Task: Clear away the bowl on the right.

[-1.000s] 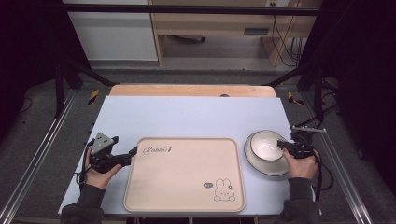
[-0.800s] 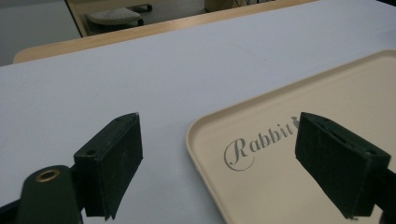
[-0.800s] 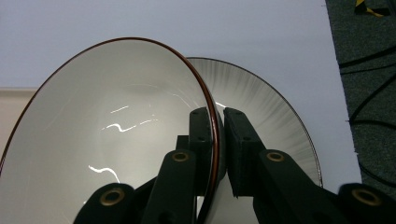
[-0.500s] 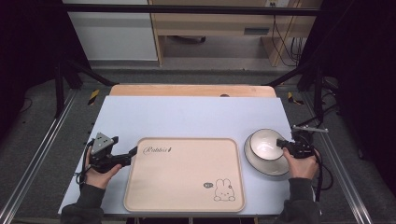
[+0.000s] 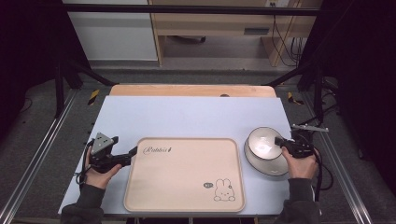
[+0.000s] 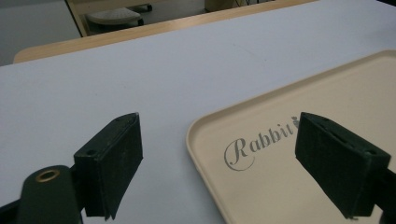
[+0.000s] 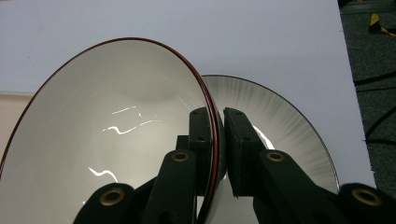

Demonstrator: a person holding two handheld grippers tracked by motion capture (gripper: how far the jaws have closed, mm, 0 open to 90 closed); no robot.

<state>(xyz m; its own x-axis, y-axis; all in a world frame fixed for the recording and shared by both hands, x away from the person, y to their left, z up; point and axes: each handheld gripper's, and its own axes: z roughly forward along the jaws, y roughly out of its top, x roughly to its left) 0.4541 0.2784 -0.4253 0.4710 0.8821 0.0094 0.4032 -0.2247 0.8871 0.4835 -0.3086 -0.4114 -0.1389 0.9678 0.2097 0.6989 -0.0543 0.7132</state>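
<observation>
- Jaws first: the right gripper (image 7: 215,140) is clamped on the rim of a white bowl (image 7: 107,135), one jaw inside and one outside the wall, a pinch that suits lifting it by the edge; the left gripper (image 6: 233,163) stands wide with nothing between its jaws, straddling the near left corner of the tray (image 6: 327,107), probably to steady it or to take its rim.
- Table (image 5: 187,114): a pale blue top carries everything, with a strip of wood showing along its far edge.
- Tray, seen from above (image 5: 184,175): beige, flat and bare, it lies between the two hands, so it looks like the place meant for the dishes.
- Plate (image 7: 285,126): it sits under the bowl at the tray's right side, off the tray; the bowl (image 5: 264,142) tilts above it, so it is seemingly being lifted away.
- Writing: grey script near the tray's left corner begins "Rabbit" (image 6: 261,144); a small drawn rabbit (image 5: 223,189) with a tiny unreadable speech bubble marks the opposite corner.
</observation>
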